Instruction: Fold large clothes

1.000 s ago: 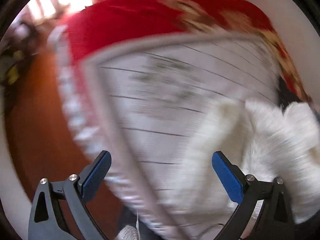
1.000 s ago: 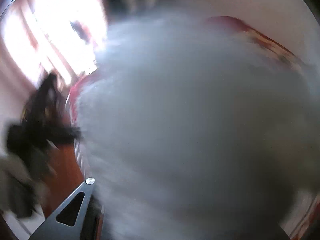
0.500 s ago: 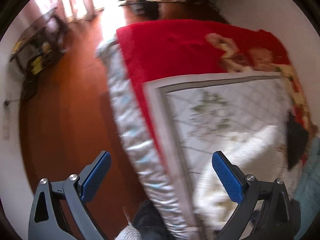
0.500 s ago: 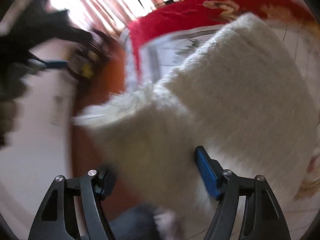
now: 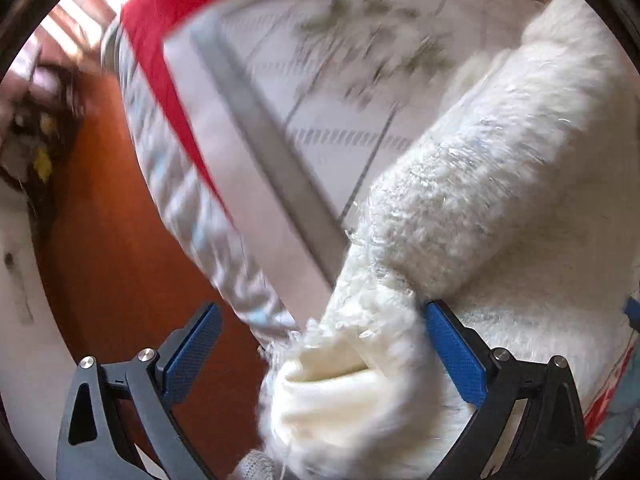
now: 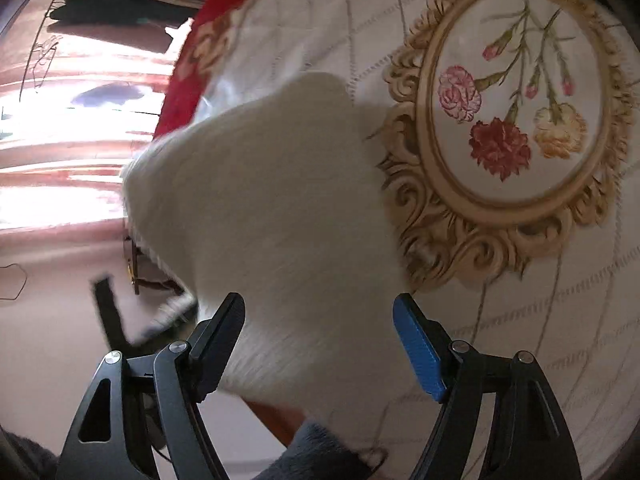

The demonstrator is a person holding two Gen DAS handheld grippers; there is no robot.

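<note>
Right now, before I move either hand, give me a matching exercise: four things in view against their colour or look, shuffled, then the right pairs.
Things:
1. garment
2. blanket
3. floor
4. flower medallion

Colour or look:
A. orange-brown
B. ringed by gold scrollwork
C. fluffy cream-white
D. red

Pairs: 1-C, 2-D, 3-A, 4-B.
</note>
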